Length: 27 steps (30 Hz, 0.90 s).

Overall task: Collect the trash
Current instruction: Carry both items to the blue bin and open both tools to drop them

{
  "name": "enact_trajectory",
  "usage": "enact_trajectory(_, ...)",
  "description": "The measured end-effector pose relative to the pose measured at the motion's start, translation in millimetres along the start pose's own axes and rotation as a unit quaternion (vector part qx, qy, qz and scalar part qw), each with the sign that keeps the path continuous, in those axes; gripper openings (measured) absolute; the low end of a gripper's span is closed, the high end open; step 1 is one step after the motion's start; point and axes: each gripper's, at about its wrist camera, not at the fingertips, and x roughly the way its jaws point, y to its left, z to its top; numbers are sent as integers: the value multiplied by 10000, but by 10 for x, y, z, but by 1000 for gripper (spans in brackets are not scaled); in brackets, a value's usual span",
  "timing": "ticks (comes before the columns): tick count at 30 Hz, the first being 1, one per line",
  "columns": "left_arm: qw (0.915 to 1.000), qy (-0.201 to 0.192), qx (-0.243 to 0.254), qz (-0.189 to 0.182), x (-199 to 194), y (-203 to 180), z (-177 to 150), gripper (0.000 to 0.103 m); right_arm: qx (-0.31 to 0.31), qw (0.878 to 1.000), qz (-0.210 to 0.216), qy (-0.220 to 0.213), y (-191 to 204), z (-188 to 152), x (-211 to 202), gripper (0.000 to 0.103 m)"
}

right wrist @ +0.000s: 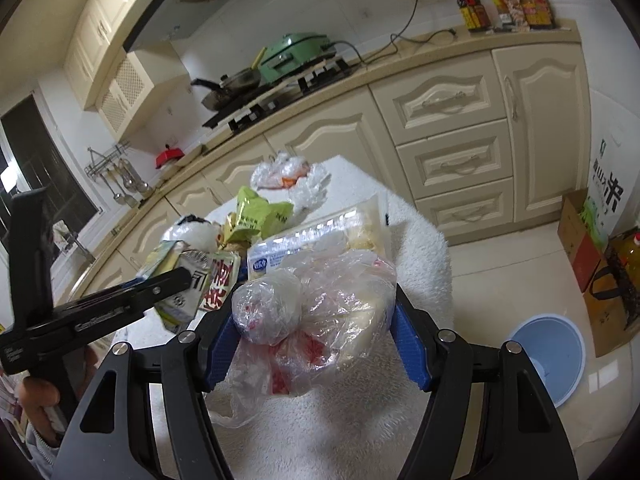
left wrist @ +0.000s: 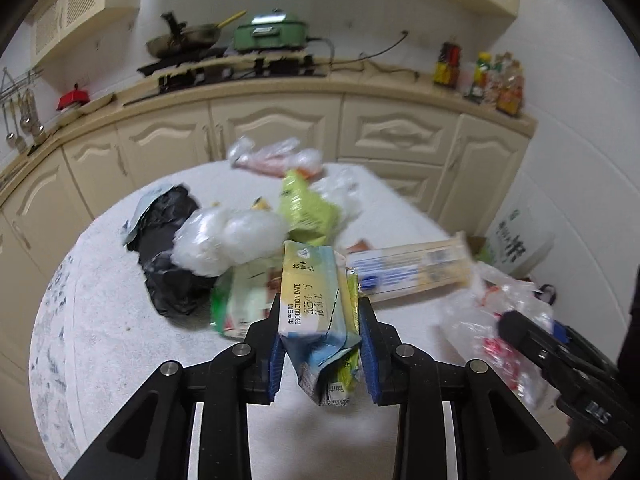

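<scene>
Above the white surface (left wrist: 120,300), near the blue bin (right wrist: 548,356), the left tool (left wrist: 320,344) clamps a light, crushable drink carton (left wrist: 316,308) and the right tool (right wrist: 316,344) pinches a soft, slippery plastic bag (right wrist: 320,312) by its bunched middle.

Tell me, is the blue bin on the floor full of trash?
No, the blue bin beside the table looks empty inside in the right wrist view.
</scene>
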Motion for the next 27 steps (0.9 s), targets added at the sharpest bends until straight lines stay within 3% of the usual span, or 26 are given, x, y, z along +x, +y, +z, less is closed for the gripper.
enact_trajectory(7,9972,-153,446,-587,-135,-615,63,29,227,9987,-280,-373,-271,30,-422,69)
enact_trajectory(11,9915,-31,783,-1037,14,-1159,152,29,431,9942,-768,-610,-639,30,-736,69)
enact_trajectory(14,9862,259,918,-1351,294,-1583,195,29,582,9876,-1295,-665,-976,24,-902,69)
enact_trajectory(19,9814,867,1053,-1350,1014,-2146,210,29,980,9695,-2166,-599,-1676,-33,-942,69)
enact_trajectory(27,9660,1615,1260,-1578,2126,-2787,253,31,1449,9526,-2660,-284,-2511,-175,-704,69)
